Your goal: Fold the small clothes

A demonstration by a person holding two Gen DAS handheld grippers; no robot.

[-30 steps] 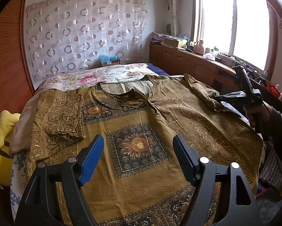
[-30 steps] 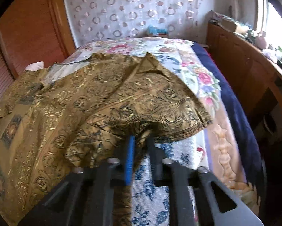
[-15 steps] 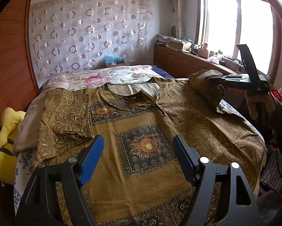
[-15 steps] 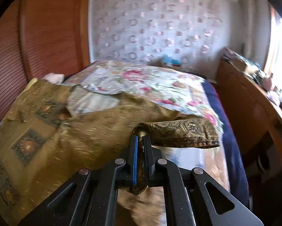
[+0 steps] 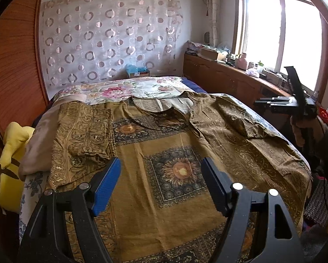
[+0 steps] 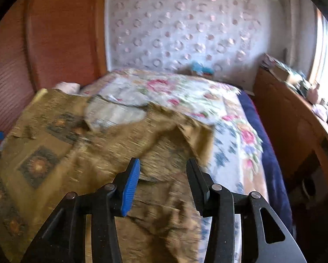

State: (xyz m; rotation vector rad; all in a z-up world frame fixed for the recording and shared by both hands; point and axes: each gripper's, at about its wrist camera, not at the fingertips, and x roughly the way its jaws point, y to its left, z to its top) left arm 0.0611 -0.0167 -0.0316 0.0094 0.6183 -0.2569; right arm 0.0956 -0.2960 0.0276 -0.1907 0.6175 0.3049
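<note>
Shirt (image 5: 175,171) sleeve (image 5: 247,120) dropped; right gripper (image 6: 163,171) opening, empty; left gripper (image 5: 160,179) unchanged, open.

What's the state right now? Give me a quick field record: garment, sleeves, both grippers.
garment: brown patterned shirt spread flat on the bed
left-side sleeve: folded in onto the body
right-side sleeve: folded in, lying loose on the shirt
left gripper: open, nothing between the fingers, above the lower shirt
right gripper: fingers opening, no cloth between them, above the right sleeve
view note: right wrist picture is blurred
</note>
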